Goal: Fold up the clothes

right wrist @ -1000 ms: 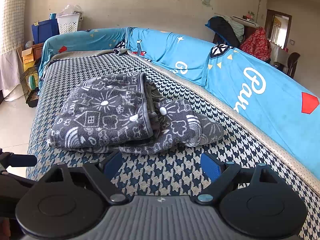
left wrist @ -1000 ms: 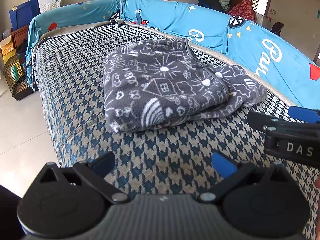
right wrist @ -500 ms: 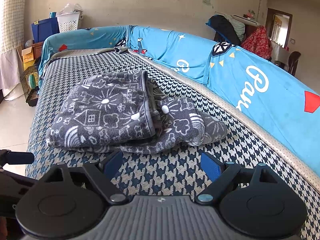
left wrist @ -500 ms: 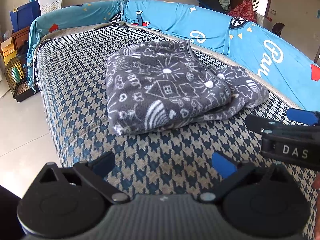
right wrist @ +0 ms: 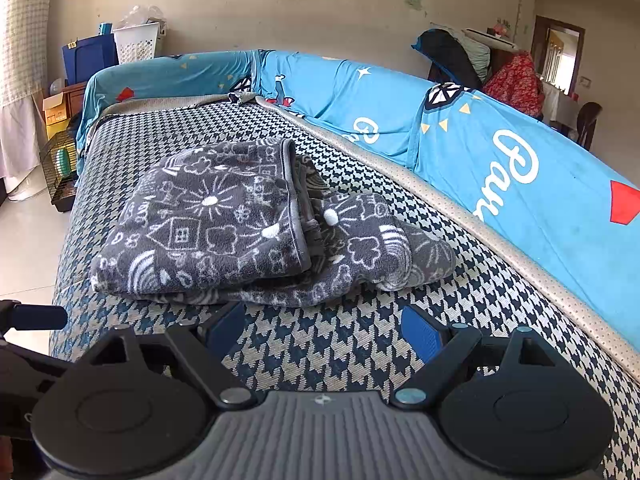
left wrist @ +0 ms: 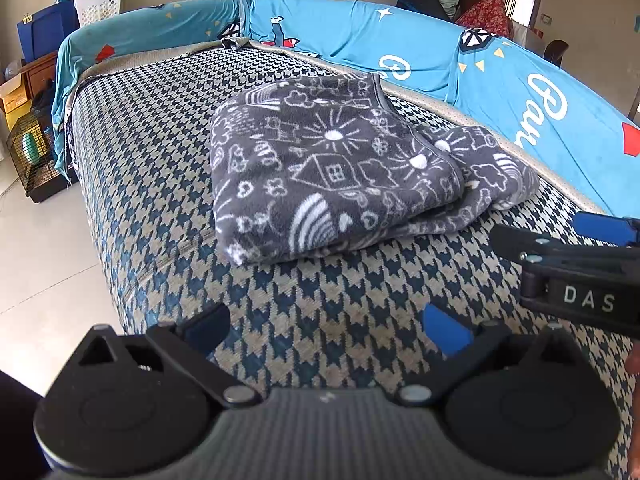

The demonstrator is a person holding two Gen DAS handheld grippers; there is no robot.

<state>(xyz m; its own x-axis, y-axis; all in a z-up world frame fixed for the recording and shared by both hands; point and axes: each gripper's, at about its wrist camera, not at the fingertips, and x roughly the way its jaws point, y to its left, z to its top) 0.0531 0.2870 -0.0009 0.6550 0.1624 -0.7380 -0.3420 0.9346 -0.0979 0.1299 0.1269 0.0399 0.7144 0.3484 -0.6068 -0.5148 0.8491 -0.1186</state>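
A dark grey fleece garment [left wrist: 332, 176] with white doodle drawings lies folded on the houndstooth seat cover [left wrist: 152, 152]. A lower layer sticks out to the right from under its top fold [right wrist: 400, 248]. My left gripper [left wrist: 326, 328] hovers open over bare cover just in front of the garment's near edge, with nothing between its blue pads. My right gripper [right wrist: 322, 330] is also open and empty, short of the garment [right wrist: 216, 224]. Each gripper shows at the edge of the other's view: the right gripper [left wrist: 580, 276] and the left gripper [right wrist: 32, 318].
A bright blue printed cover [right wrist: 500, 168] drapes the backrest along the right and far side. The seat's edge drops to a tiled floor [left wrist: 36, 248] on the left. A small wire cage [left wrist: 34, 160], a white basket [right wrist: 136, 42] and a blue box stand beyond.
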